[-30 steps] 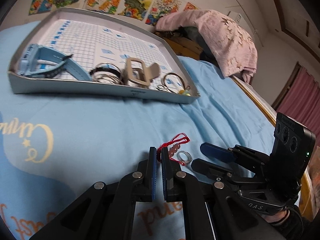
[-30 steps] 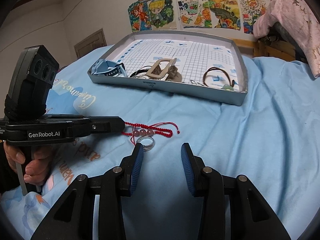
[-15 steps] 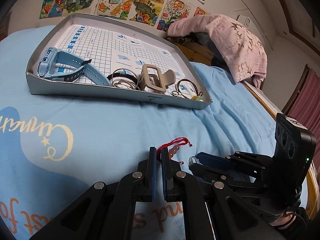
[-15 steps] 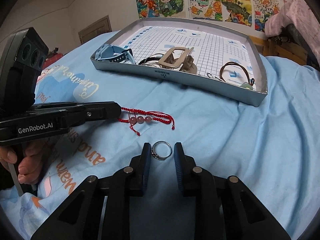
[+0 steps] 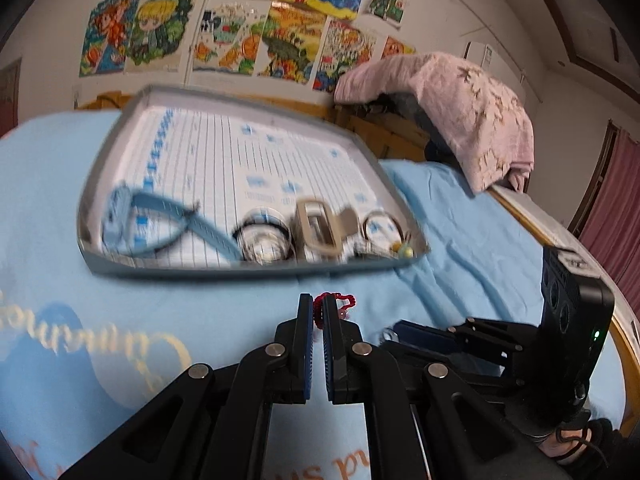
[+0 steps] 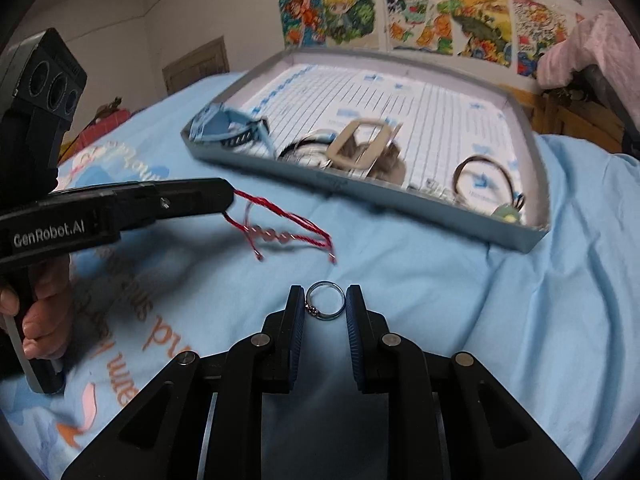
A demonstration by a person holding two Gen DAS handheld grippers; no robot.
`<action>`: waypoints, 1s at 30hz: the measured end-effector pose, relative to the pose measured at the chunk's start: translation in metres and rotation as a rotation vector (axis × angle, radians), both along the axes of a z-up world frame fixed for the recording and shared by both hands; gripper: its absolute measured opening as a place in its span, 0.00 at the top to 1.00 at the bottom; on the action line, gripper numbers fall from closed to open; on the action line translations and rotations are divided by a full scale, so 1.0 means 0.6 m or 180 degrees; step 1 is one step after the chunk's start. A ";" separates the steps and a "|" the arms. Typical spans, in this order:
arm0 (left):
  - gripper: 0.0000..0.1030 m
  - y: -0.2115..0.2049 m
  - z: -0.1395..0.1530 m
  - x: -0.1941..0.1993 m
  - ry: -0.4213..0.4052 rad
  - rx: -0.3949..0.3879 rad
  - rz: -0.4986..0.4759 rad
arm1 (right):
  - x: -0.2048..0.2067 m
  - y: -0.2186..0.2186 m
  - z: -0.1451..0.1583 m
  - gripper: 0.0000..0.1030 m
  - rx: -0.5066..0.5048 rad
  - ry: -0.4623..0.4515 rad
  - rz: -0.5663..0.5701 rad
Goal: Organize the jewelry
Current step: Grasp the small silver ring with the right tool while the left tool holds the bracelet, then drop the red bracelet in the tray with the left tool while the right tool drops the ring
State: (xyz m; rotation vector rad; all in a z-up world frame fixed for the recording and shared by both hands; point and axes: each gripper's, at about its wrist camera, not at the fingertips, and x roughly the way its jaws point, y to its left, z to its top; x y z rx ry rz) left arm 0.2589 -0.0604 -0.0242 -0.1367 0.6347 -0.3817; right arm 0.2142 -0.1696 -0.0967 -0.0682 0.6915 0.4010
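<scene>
My left gripper [image 5: 317,304] is shut on a red cord bracelet [image 5: 338,301] with pink beads; in the right wrist view the bracelet [image 6: 280,228] hangs from the left gripper's tip [image 6: 224,196] above the blue bedsheet. My right gripper [image 6: 325,300] is shut on a silver ring [image 6: 325,307], held by its sides between the blue pads. The ring also shows in the left wrist view [image 5: 389,335] at the right gripper's tip. The grey tray [image 6: 440,216] with a grid-paper floor lies ahead of both grippers.
The tray [image 5: 200,270] holds a light blue watch [image 5: 160,216], bangles [image 5: 262,236], a beige hair claw [image 5: 320,228] and a brown hair tie [image 6: 486,180]. A pink cloth [image 5: 460,108] drapes furniture at the right. The bed's wooden edge [image 5: 560,240] runs along the right.
My right gripper closed on the ring and lifted it. My left gripper rose with the bracelet, which now dangles off the sheet. Both moved toward the tray.
</scene>
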 end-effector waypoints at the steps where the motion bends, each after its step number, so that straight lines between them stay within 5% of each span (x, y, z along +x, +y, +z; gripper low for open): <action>1: 0.95 0.004 0.011 0.004 -0.0055 -0.0014 0.0006 | 0.002 -0.002 0.004 0.82 0.0014 -0.0035 -0.0030; 11: 0.95 0.010 0.057 0.048 -0.0409 -0.0006 0.0239 | 0.055 -0.035 0.050 0.82 0.0173 -0.0449 -0.0459; 30: 0.95 0.005 -0.001 0.106 -0.0029 0.0198 0.0374 | 0.144 -0.022 0.022 0.82 0.0102 -0.0242 -0.0579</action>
